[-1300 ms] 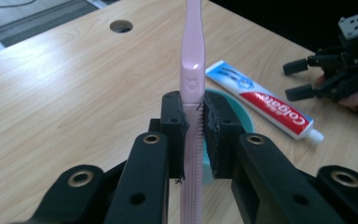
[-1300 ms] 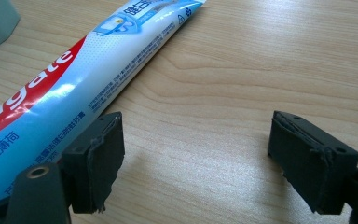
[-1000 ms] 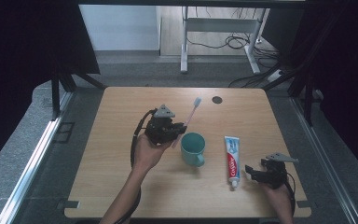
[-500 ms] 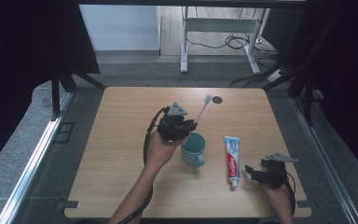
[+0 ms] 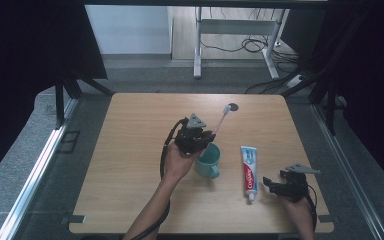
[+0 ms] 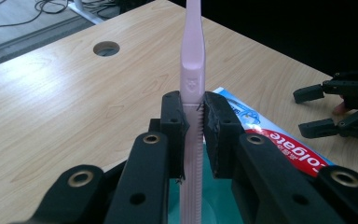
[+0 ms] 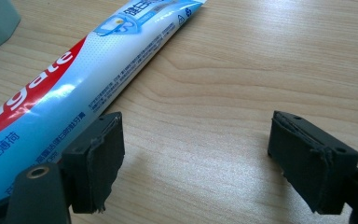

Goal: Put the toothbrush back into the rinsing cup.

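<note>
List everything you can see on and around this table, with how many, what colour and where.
toothbrush: one, pale pink, clamped in the left gripper above the cup, head pointing toward the table's far edge
cup: one, teal, with handle, mid-table
toothpaste tube: one, white, blue and red, flat on the table right of the cup
table: one, light wood, round hole near far edge
desk frame and cables: on the floor beyond the table
left gripper: one, black, shut on the toothbrush
right gripper: one, black, jaws open, low over the table by the tube's cap end
</note>
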